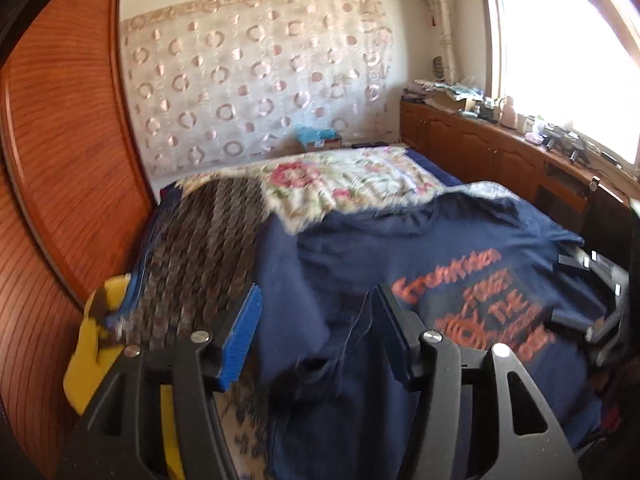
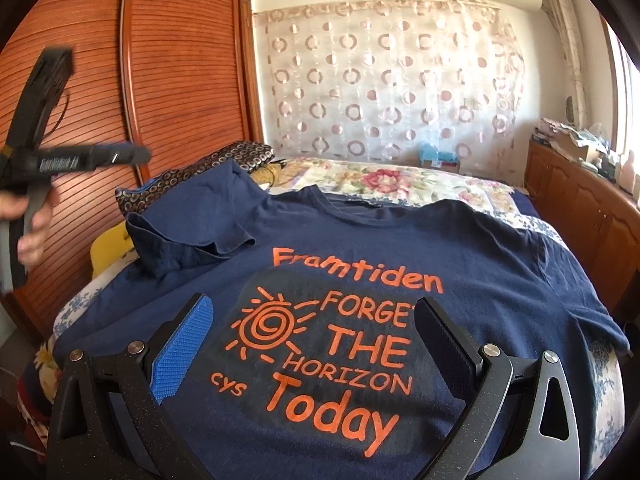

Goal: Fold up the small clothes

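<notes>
One navy T-shirt (image 2: 360, 240) lies face up on the bed, orange lettering and a sun print on the chest; its sleeve (image 2: 188, 232) on the viewer's left is folded in over the body, the other sleeve lies spread flat. One floral cover (image 2: 400, 180) sits behind the collar. One dark ring-patterned cloth (image 2: 224, 160) lies beside the folded sleeve, near the slatted wooden wardrobe (image 2: 160, 80). One yellow object (image 1: 86, 344) shows at the bed's edge.

Two tongs. Left gripper (image 1: 316, 312): blurred, jaws partly spread, nothing pinched; navy fabric lies below them, contact uncertain. A hand (image 2: 28, 224) holds it at the right view's left edge. Right gripper (image 2: 314, 318): jaws spread wide above the print, holding nothing.
</notes>
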